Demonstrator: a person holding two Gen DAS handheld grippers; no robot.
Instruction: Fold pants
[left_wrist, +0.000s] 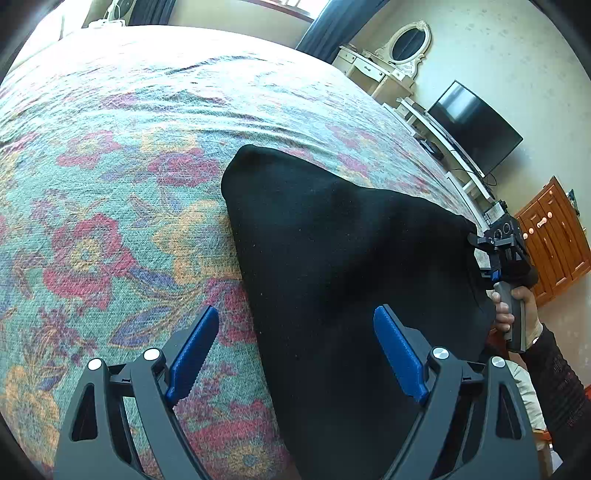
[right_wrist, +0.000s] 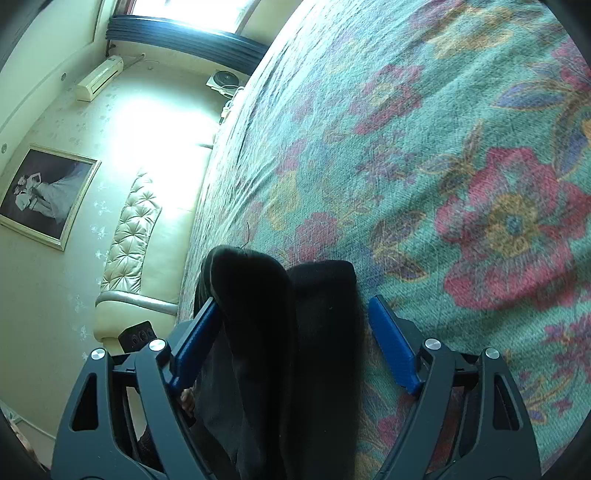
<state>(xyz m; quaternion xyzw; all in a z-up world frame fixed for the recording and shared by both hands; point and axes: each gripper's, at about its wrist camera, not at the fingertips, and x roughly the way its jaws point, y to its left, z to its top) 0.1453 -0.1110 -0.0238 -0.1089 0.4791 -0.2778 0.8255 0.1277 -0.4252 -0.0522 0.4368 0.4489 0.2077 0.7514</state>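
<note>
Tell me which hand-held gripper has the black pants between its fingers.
The right hand-held gripper: the pants lie between its open fingers. The left hand-held gripper straddles only their edge.

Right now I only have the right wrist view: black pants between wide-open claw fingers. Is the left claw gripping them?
Observer: No. The left claw is open and pinches nothing. One finger hangs over the pants, the other over the flowered bedspread.
Reviewer: How do the pants lie overall?
Observer: As one dark bundle on the bedspread, narrowing to a rounded end away from the left claw.
Reviewer: Where does my claw sit on them?
Observer: The right claw is at the pants' edge nearest the television side of the room, with a hand around its handle.
</note>
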